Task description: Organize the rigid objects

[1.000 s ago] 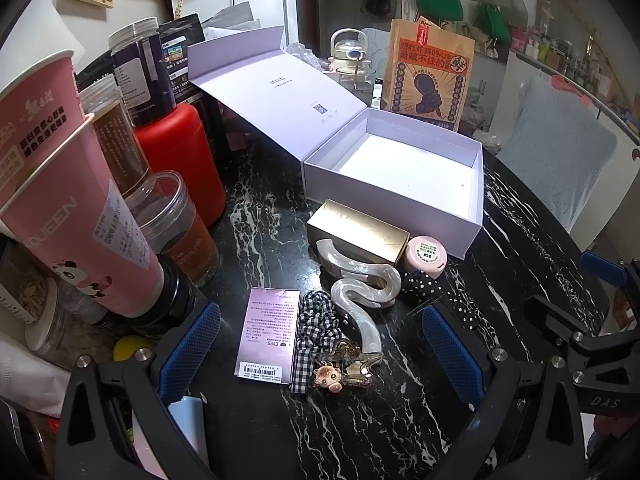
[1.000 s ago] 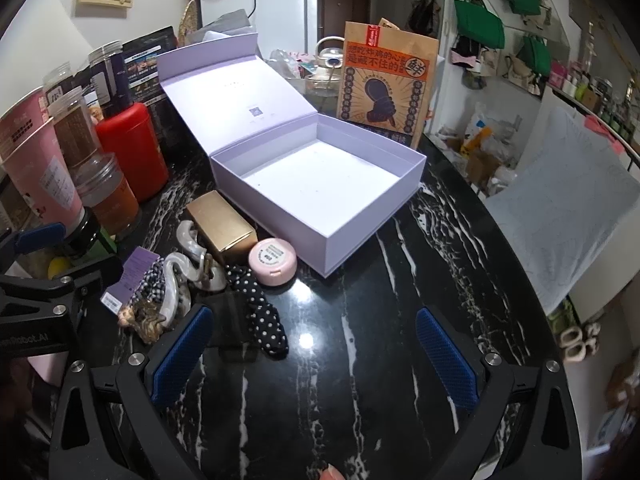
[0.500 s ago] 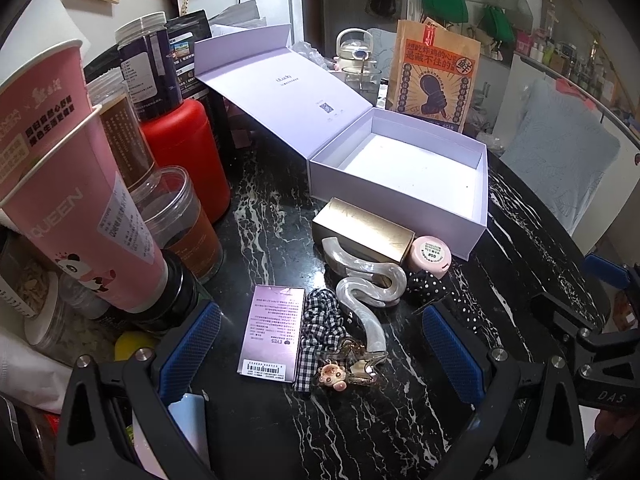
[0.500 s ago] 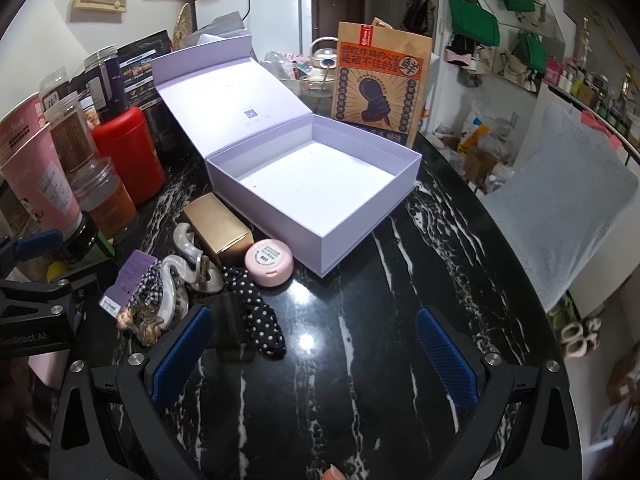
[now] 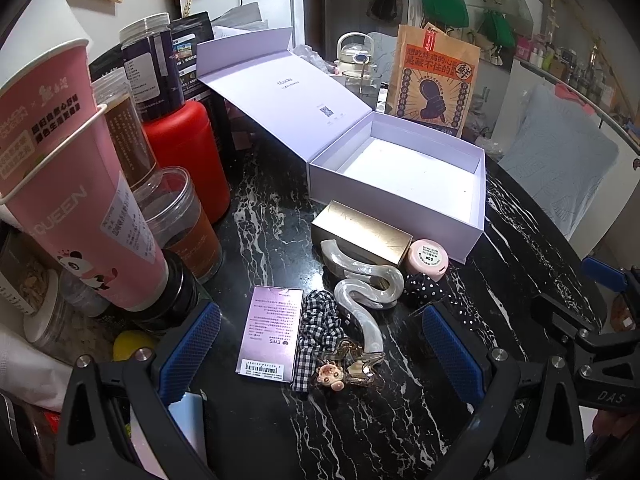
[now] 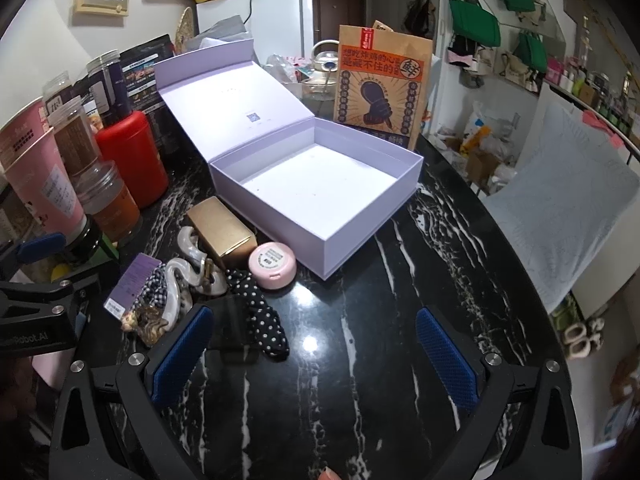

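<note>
An open, empty lilac box (image 5: 400,184) (image 6: 320,188) stands on the black marble table with its lid leaning back. In front of it lie a gold box (image 5: 362,236) (image 6: 222,226), a round pink compact (image 5: 427,258) (image 6: 272,260), a pearly S-shaped hair clip (image 5: 366,292) (image 6: 180,280), a purple card box (image 5: 270,332) (image 6: 130,284), a checked scrunchie (image 5: 318,328), a bear hair clip (image 5: 340,372) and a polka-dot scrunchie (image 6: 262,320). My left gripper (image 5: 318,354) is open above the small items. My right gripper (image 6: 312,356) is open and empty over bare table.
Pink paper cups (image 5: 68,184), jars (image 5: 184,224) and a red canister (image 5: 186,156) crowd the left side. A printed paper bag (image 5: 434,80) and a glass kettle (image 5: 356,62) stand behind the box. A blue-grey cushion (image 6: 560,208) lies off the table's right edge.
Both grippers have eased slightly toward the table and objects; the view shifts a little. Nothing on the table has moved and both stay open.
</note>
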A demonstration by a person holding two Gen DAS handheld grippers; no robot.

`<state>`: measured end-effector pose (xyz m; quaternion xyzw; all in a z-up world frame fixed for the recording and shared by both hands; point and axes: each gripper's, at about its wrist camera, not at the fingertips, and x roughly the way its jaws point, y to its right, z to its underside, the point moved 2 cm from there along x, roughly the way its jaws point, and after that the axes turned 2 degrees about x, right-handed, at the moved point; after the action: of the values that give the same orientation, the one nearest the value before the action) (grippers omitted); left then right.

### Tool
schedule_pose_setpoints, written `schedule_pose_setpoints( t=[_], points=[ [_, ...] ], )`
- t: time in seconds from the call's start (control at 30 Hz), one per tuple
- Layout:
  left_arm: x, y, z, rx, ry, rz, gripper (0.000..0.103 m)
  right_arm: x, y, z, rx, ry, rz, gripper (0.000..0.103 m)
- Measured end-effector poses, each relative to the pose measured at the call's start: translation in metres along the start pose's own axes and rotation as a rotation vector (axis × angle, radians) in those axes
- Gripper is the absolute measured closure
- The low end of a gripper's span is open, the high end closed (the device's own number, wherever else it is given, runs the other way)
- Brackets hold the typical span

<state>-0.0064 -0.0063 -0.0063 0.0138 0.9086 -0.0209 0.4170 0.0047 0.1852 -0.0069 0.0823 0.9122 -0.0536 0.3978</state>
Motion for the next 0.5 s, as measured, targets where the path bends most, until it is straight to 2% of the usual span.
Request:
schedule_pose_setpoints(
  t=[0.3, 0.5],
  points=[
    [-0.005, 0.004, 0.004, -0.009, 0.011, 0.008, 0.000, -0.005, 0.003, 0.002, -0.007, 0.013, -0.021, 0.000],
    [-0.002, 0.001, 0.015, -0.061, 0.000, 0.040, 0.000, -0.005, 0.009, 0.007, -0.012, 0.029, -0.045, 0.000]
  ],
)
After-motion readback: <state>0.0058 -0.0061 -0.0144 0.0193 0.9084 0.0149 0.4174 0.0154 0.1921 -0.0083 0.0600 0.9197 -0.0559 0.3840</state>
